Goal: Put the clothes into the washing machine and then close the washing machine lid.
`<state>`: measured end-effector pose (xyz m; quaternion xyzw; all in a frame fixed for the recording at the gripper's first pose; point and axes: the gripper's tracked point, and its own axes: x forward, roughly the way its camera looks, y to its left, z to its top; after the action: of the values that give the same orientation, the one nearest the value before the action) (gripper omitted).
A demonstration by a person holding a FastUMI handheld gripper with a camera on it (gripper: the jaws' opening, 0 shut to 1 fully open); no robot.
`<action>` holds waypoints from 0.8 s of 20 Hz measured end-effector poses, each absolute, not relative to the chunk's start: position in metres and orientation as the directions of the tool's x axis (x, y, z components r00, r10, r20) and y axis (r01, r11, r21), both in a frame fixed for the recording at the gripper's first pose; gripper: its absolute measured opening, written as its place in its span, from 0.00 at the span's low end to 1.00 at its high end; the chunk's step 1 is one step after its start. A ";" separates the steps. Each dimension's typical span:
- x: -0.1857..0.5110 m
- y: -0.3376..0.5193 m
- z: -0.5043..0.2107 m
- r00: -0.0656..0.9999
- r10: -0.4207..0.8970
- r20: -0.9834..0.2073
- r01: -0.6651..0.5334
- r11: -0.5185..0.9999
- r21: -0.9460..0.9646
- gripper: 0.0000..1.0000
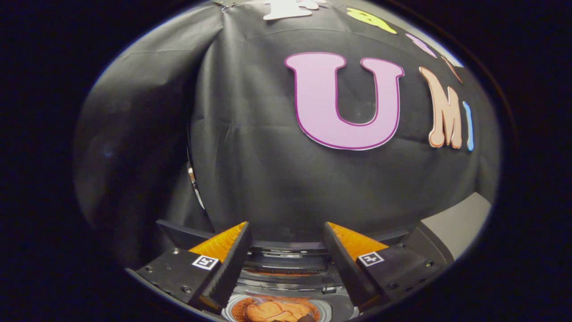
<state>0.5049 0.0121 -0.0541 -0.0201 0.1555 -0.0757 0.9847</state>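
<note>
My gripper (286, 232) is open, with nothing between its two fingers. Below and between the fingers I look down into the washing machine's round drum (319, 309), where an orange garment (277, 311) lies crumpled inside. The machine's top opening rim (286, 252) shows between the fingers, just ahead of them. I cannot make out the lid clearly; dark panels of the machine (178, 232) reach out to either side behind the fingers.
A black cloth wall (250, 156) hangs close behind the machine. A grey flat surface (460, 219) lies to the right of the machine, beyond the right finger.
</note>
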 end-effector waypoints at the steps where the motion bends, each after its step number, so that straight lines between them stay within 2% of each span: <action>1: 0.506 0.016 -0.066 0.936 -0.152 -0.318 0.129 0.988 -0.089 0.98; 2: 0.497 0.016 -0.083 0.896 -0.135 -0.424 0.081 0.986 -0.143 0.96; 3: 0.479 0.020 -0.091 0.884 -0.144 -0.445 0.066 0.980 -0.186 0.95; 4: 0.496 0.021 -0.080 0.929 -0.129 -0.347 0.056 0.975 -0.214 0.94; 7: 0.491 0.030 -0.043 0.953 -0.088 -0.290 0.046 0.988 -0.151 0.89; 11: 0.523 0.026 -0.012 0.972 -0.121 -0.200 0.093 0.985 -0.144 0.91; 13: 0.524 0.020 -0.043 0.930 -0.146 -0.338 0.105 0.985 -0.135 0.90; 15: 0.534 0.010 -0.047 0.932 -0.160 -0.326 0.142 0.987 -0.077 0.93; 16: 0.530 0.014 -0.056 0.913 -0.144 -0.381 0.127 0.989 -0.070 0.91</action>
<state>0.5305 0.0136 -0.0560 -0.0218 0.1966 -0.0693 0.9778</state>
